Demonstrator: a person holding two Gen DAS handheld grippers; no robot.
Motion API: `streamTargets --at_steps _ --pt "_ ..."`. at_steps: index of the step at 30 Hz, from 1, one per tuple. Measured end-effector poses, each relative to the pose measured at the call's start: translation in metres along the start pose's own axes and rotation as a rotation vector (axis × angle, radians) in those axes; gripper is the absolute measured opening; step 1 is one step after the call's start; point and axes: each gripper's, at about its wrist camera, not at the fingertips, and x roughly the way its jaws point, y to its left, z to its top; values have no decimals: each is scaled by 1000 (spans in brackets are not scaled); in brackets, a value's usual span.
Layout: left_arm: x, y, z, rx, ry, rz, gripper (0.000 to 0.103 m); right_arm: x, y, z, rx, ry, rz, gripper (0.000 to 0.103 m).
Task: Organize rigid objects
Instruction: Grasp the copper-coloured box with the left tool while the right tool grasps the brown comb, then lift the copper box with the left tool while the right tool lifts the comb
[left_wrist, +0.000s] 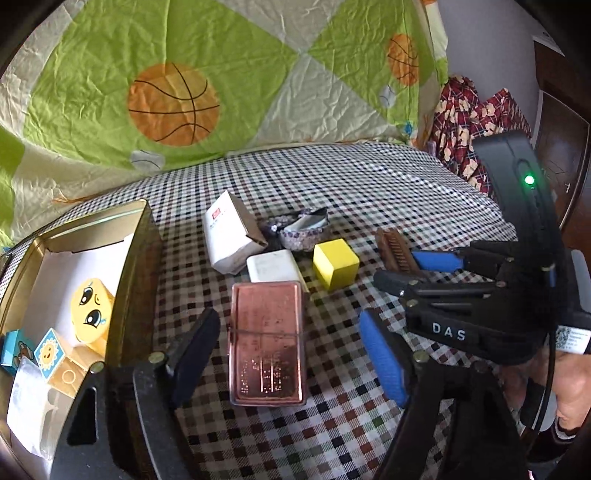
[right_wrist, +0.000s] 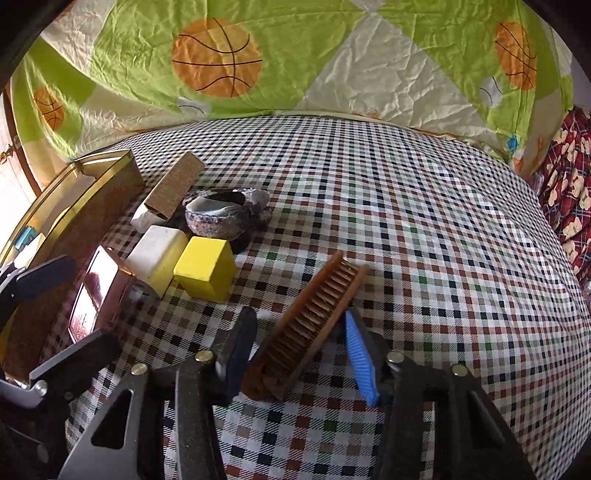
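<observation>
A copper-coloured metal case lies flat on the checked tablecloth. My left gripper straddles it, open, with a gap on each side between the pads and the case. A brown wooden brush lies on its side with the bristles showing, between the pads of my right gripper, which is shut on it. In the left wrist view the right gripper holds the brush to the right of a yellow cube.
A gold tin at the left holds a yellow face block and a sun block. A white carton, a white block and a grey crocheted bowl sit behind the case. A basketball quilt hangs behind the table.
</observation>
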Motion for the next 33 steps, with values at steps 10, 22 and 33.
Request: streamTargets --at_steps 10,22,33 --pt "20 5 -2 -40 107 -51 45 -3 11 -1 -59 -10 -19 27" --pt "2 12 -2 -71 15 -25 44 -20 12 -3 -60 -93 -1 27" --pt "-24 14 -1 -80 -135 53 44 -52 14 -7 -64 -252 -14 27"
